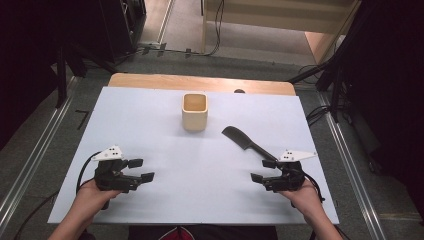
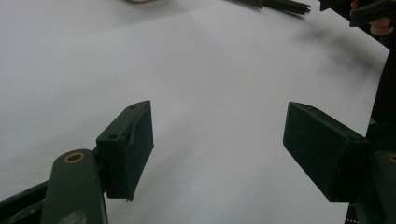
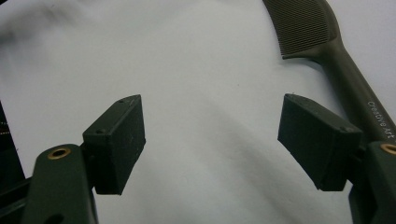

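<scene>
Both claws are held wide apart with nothing in them. The comb (image 1: 247, 142) lies on the desk (image 1: 200, 200), just ahead of the right claw (image 1: 264, 171). The cup (image 1: 194, 112) stands beyond. The left claw (image 1: 141, 169) is rested well aside. The comb's handle is probably best pinched straight from above.

Your cup (image 1: 194, 111), a cream square-sided one, stands upright and open-topped near the middle of the table's far edge. Your dark comb (image 1: 247, 142) lies flat toward the right edge, teeth end nearest the cup, handle angled toward the near right corner.
</scene>
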`<action>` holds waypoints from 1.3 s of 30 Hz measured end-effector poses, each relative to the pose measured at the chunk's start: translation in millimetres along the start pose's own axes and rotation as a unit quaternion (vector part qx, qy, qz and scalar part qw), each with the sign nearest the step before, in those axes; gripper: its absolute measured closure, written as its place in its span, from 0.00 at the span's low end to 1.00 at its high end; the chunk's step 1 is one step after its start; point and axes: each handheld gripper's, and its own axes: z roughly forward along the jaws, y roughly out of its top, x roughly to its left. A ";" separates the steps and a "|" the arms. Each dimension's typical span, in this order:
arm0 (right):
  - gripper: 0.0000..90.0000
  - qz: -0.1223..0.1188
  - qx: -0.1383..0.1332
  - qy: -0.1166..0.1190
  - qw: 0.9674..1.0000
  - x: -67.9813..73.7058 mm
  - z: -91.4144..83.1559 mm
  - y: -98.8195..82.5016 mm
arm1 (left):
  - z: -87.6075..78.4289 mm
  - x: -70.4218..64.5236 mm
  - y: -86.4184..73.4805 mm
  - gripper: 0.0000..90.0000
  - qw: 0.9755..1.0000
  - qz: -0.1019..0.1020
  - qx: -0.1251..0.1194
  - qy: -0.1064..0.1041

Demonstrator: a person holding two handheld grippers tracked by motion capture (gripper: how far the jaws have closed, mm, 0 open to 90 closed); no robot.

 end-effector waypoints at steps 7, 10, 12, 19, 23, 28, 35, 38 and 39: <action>0.24 0.001 0.001 0.003 1.000 -0.9 0.4 0.4 | 0.2 0.4 -0.1 0.28 1.000 0.000 0.002 0.000; 0.24 0.004 0.004 0.000 1.000 -0.4 1.6 0.6 | -0.3 0.7 -0.4 0.28 1.000 -0.001 0.002 -0.001; 0.24 0.002 0.004 0.000 1.000 -0.3 1.9 0.6 | -0.5 1.2 -0.6 0.28 1.000 -0.004 -0.001 -0.004; 0.24 -0.002 -0.001 0.000 1.000 0.0 0.9 0.2 | 0.4 0.0 -0.3 0.28 1.000 -0.001 0.002 -0.004; 0.24 -0.010 -0.001 -0.003 1.000 0.3 1.1 0.2 | 0.5 0.1 -0.3 0.28 1.000 -0.001 0.003 -0.005; 0.24 -0.012 -0.001 -0.001 1.000 0.5 1.6 0.2 | 0.5 0.3 -0.2 0.28 1.000 -0.002 0.003 -0.004; 0.24 -0.013 -0.003 -0.001 1.000 0.3 1.4 0.0 | 0.2 1.0 -0.5 0.28 1.000 -0.005 0.001 -0.007; 0.24 -0.014 -0.007 -0.001 1.000 0.5 1.3 0.2 | 0.7 0.6 -0.6 0.28 1.000 -0.005 0.003 -0.007; 0.24 -0.014 -0.007 -0.001 1.000 0.5 1.3 0.2 | 0.7 0.6 -0.6 0.28 1.000 -0.005 0.003 -0.007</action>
